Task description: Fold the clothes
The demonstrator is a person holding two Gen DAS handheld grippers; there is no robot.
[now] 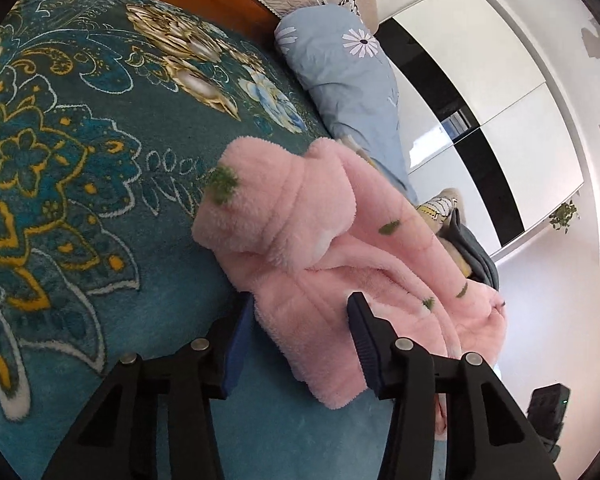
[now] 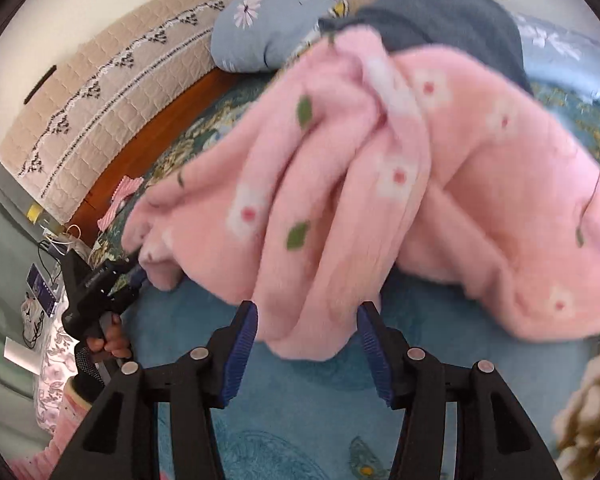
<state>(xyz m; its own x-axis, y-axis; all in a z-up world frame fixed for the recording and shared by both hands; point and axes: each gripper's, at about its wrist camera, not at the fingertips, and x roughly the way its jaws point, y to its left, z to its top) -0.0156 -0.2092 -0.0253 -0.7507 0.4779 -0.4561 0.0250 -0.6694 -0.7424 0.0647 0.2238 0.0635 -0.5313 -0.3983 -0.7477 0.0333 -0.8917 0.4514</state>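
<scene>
Your left gripper (image 1: 300, 320) sits at the bottom centre of the left wrist view with its jaws spread wide, and the lower edge of the pink fleece garment (image 1: 340, 248) lies between the blue pads (image 1: 242, 332) without being pinched. That garment stretches from the middle of the frame toward the lower right, bunched in soft folds on the teal floral blanket (image 1: 68, 168) that fills the left half. Above it, toward the upper centre, lies a pale blue daisy-print pillow (image 1: 340, 72), and a dark grey cloth (image 1: 476, 252) peeks out at the garment's right edge. In the right wrist view your right gripper (image 2: 308, 332) is also spread apart at the bottom centre, with a hanging fold of the pink fleece garment (image 2: 360, 184) dipping between its fingers; the cloth is blurred, so you cannot tell whether it touches either pad. At the left edge of that frame you can see the left gripper (image 2: 100, 284) meeting the garment's corner; whether it grips there is hidden. A beige quilted headboard cover (image 2: 112, 100) runs across the upper left.
</scene>
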